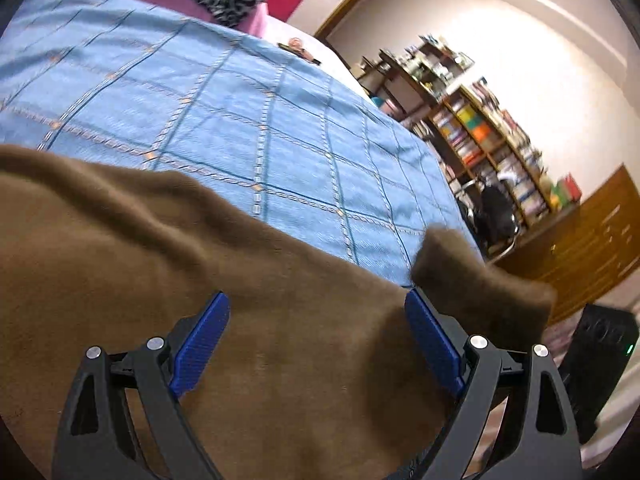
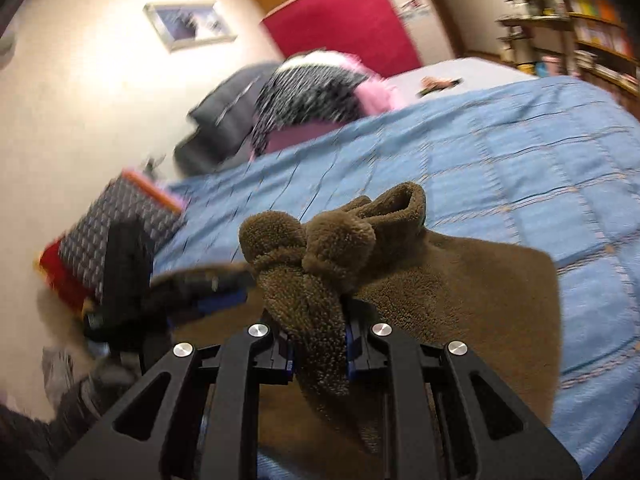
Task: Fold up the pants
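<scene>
Brown fleece pants (image 2: pixel 460 292) lie on the blue bedspread (image 1: pixel 240 112); the right hand-held gripper (image 2: pixel 320 344) pinches a bunched fold, the left hand-held gripper (image 1: pixel 316 340) spread above them. Pillows (image 2: pixel 312 88) beyond, bookshelf (image 1: pixel 480 128) alongside.

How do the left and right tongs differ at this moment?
The left tongs stand wide open over flat brown pants, gripping nothing. The right tongs are shut on a bunched fold of the pants, lifted off the blue bedspread. Both have blue pads and black frames.
</scene>
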Available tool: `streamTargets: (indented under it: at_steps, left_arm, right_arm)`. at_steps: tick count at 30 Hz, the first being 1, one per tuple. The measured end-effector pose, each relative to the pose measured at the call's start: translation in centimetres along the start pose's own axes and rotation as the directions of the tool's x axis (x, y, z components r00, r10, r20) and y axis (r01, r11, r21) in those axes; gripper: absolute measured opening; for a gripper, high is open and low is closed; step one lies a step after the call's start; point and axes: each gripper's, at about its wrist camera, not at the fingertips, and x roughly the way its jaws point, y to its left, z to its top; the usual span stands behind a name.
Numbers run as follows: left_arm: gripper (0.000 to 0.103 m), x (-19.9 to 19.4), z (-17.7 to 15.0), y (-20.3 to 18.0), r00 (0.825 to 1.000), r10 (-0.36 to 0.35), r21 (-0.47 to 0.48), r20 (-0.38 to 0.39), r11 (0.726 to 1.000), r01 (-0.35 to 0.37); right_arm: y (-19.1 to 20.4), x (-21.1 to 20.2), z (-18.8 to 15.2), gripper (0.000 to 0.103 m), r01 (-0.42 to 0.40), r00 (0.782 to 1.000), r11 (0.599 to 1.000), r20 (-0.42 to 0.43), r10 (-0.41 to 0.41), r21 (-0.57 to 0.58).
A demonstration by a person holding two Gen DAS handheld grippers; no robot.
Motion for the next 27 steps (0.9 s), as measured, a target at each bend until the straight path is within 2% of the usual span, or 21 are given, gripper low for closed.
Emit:
streamTargets:
  at_steps: [4, 7, 10, 14, 18, 19, 21, 22, 23, 25, 27]
  left_arm:
    - [0.089, -0.4, 0.0, 1.4, 1.000, -0.003, -0.027, -0.002, 1.000, 0.002]
    - [0.089, -0.3, -0.2, 2.0, 1.000, -0.004, -0.037, -0.013, 0.999, 0.003]
    - [0.089, 0.0, -0.4, 2.5, 1.000, 0.022, -0.034, -0.020, 0.999, -0.023]
    - [0.089, 0.4, -0.6, 3.2, 0.999, 0.006, -0.055, -0.040, 0.998, -0.008]
    - [0.089, 0.9, -1.0, 2.7, 0.995, -0.044, -0.054, -0.093, 0.998, 0.039]
    - [0.089, 1.0, -1.1, 2.4, 0.994, -0.045, -0.040, -0.104, 0.998, 0.041]
    - [0.089, 1.3, -1.3, 1.8, 0.991, -0.051, -0.014, -0.121, 0.999, 0.049]
    - [0.089, 1.4, -1.4, 1.5, 0.990, -0.057, -0.004, -0.131, 0.998, 0.057]
    - [0.090, 1.6, -1.4, 1.3, 0.988, -0.065, -0.003, -0.139, 0.998, 0.065]
    - [0.092, 2.0, -1.6, 1.0, 0.982, -0.090, -0.008, -0.165, 0.996, 0.090]
    - [0.092, 2.4, -1.8, 0.9, 0.980, -0.084, -0.007, -0.180, 0.996, 0.084]
  right_arm:
    - [2.4, 3.3, -1.6, 0.017, -0.048, 0.992, 0.995, -0.120, 0.037, -0.085]
    - [4.1, 5.7, -2.9, 0.018, -0.091, 0.975, 0.985, -0.212, 0.058, -0.147]
    - [4.7, 6.8, -4.4, 0.021, -0.104, 0.960, 0.974, -0.276, 0.046, -0.201]
    - [4.3, 7.4, -5.3, 0.023, -0.114, 0.948, 0.969, -0.316, 0.040, -0.218]
    - [4.4, 6.8, -5.3, 0.026, -0.118, 0.953, 0.962, -0.300, 0.040, -0.245]
    - [4.6, 6.6, -5.3, 0.029, -0.119, 0.956, 0.960, -0.289, 0.042, -0.254]
    - [5.1, 5.7, -5.0, 0.045, -0.143, 0.963, 0.950, -0.260, 0.069, -0.277]
    - [5.3, 5.3, -5.1, 0.058, -0.168, 0.963, 0.944, -0.251, 0.095, -0.285]
    - [5.8, 4.9, -5.2, 0.063, -0.202, 0.961, 0.930, -0.246, 0.127, -0.308]
    - [6.6, 4.7, -5.8, 0.063, -0.245, 0.950, 0.908, -0.270, 0.155, -0.341]
    - [7.1, 5.0, -6.6, 0.063, -0.286, 0.934, 0.896, -0.306, 0.182, -0.341]
